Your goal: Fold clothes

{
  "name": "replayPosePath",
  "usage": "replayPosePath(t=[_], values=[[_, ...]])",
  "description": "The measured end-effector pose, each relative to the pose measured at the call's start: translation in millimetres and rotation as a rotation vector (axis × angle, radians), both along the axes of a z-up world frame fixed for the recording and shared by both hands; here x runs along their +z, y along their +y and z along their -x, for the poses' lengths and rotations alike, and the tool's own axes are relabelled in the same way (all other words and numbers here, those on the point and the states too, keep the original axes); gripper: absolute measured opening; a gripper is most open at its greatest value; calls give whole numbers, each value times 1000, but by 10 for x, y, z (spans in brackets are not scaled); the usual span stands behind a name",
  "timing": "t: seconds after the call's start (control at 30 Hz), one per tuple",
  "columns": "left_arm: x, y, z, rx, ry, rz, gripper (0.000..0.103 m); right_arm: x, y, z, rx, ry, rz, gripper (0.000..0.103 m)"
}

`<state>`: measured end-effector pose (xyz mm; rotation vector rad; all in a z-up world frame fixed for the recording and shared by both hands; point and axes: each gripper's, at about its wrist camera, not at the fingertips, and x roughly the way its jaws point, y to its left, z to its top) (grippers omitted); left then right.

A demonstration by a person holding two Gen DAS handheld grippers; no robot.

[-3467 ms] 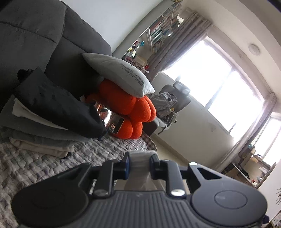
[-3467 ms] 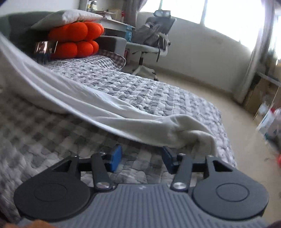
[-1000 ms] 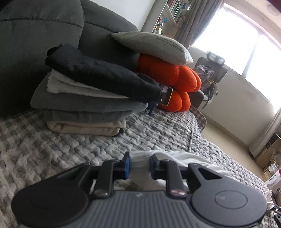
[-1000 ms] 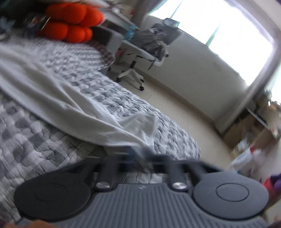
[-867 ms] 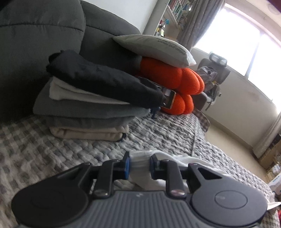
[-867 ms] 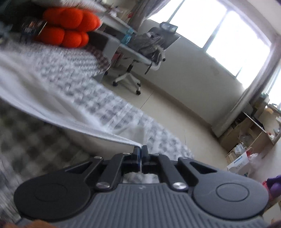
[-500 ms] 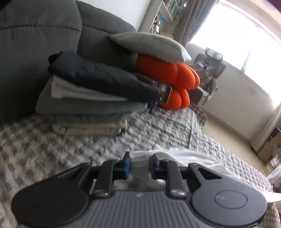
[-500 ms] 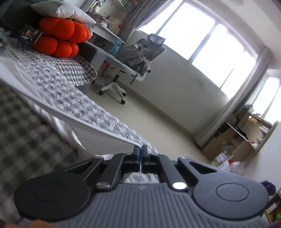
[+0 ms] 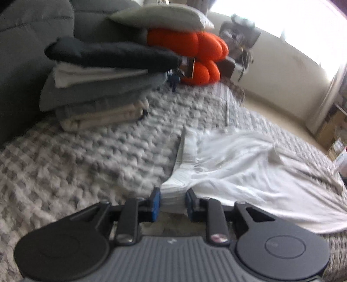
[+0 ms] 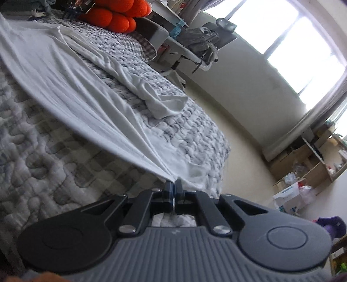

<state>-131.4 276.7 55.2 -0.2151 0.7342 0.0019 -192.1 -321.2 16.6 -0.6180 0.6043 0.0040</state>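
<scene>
— Where is the white shirt (image 9: 249,167) lying?

— It is lying spread on the bed (image 9: 86,164). My right gripper (image 10: 174,187) is pinching its corner tight. My left gripper (image 9: 172,202) has just been opening, partly apart, with folded fabric sitting between the pads.

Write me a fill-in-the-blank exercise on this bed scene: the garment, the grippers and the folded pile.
1. The right hand-held gripper is shut on an edge of the ___ garment.
2. The top item of the folded stack is ___ in colour.
3. The left hand-held gripper, whose jaws have just been opening, has the garment's edge ___ its fingers.
4. The grey pillow rests on an ___ cushion.

Missing words: white; black; between; orange
</scene>
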Motion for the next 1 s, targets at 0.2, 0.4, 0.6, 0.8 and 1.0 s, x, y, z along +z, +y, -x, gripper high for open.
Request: replayPosePath(t=[0.2,0.4,0.6,0.8,1.0], values=[[122,177,-65,64,-35,88,59,414,-142,-18,35,-38,-277,14],[131,-96,-595,35,-57,102,64,739,-318,-358,-49,-151,-523,43],[-89,-361,-1380,46,2,184,66,531,-299,-1267,-134,-29,-576,43],[-366,-510,-1880,60,71,122,63,321,-367,-1907,-208,54,-652,43],[-476,-531,-1931,67,38,42,18,155,-314,-2099,-176,94,-651,2]])
